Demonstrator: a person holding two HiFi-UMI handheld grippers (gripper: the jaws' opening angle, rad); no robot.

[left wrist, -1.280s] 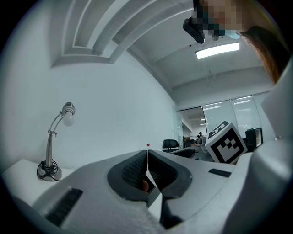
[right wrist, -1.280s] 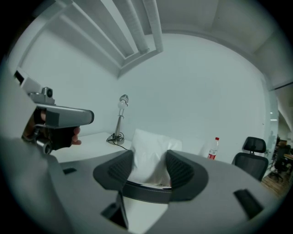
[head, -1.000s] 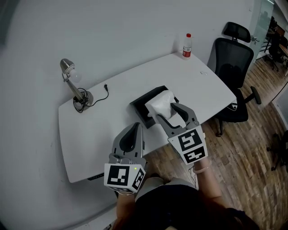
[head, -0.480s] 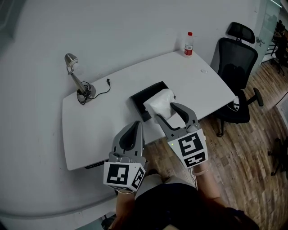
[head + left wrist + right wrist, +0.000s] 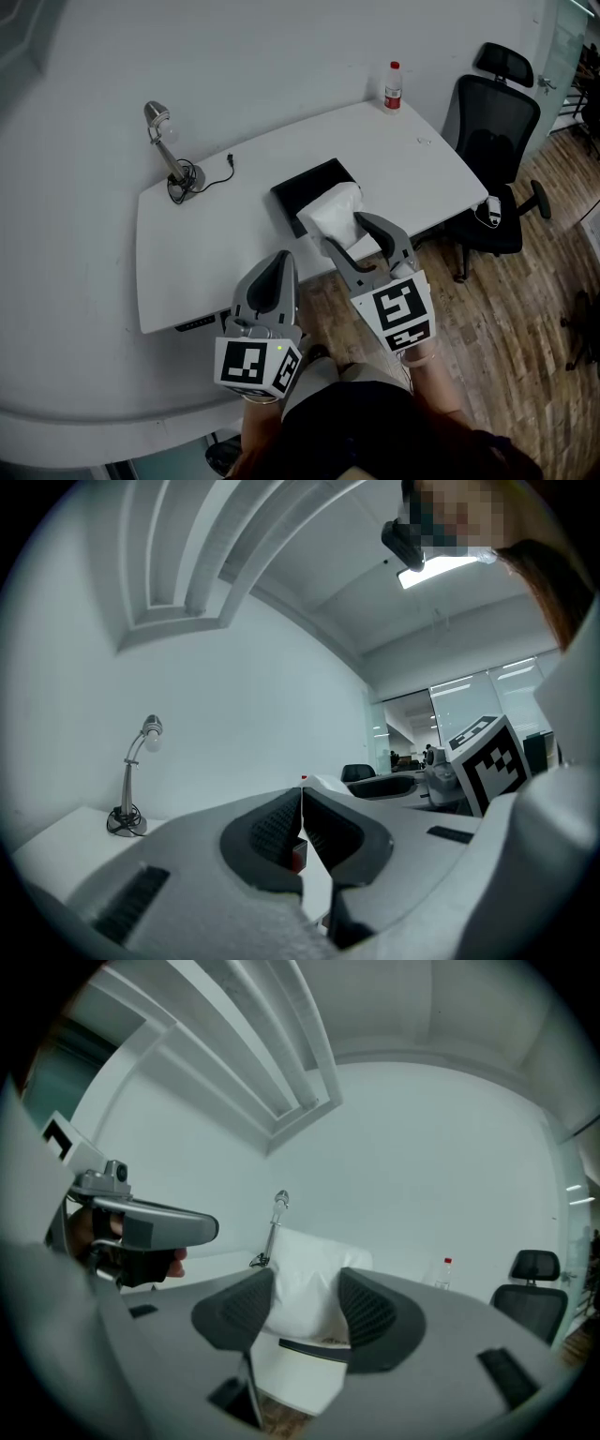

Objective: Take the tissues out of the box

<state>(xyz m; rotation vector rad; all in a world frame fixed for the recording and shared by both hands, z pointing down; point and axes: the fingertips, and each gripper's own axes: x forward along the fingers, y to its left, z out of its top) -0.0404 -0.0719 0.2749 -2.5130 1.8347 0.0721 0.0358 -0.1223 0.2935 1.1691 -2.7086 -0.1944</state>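
A black tissue box lies on the white table, near its front edge. A white tuft of tissue rises out of the box. My right gripper hovers at that tuft with its jaws wide apart, and the lower end of the tissue reaches between the fingers. In the right gripper view the tissue fills the gap at the right gripper, and I see no pad pressing it. My left gripper hangs over the table's front edge, shut and empty; the left gripper shows its jaws meeting.
A desk lamp with a trailing cord stands at the table's far left. A red-capped bottle is at the far right corner. A black office chair sits beyond the right end, on a wooden floor.
The head view has pulled back, so the table looks smaller and farther. Both grippers keep their places; the right jaws stay wide at the tissue.
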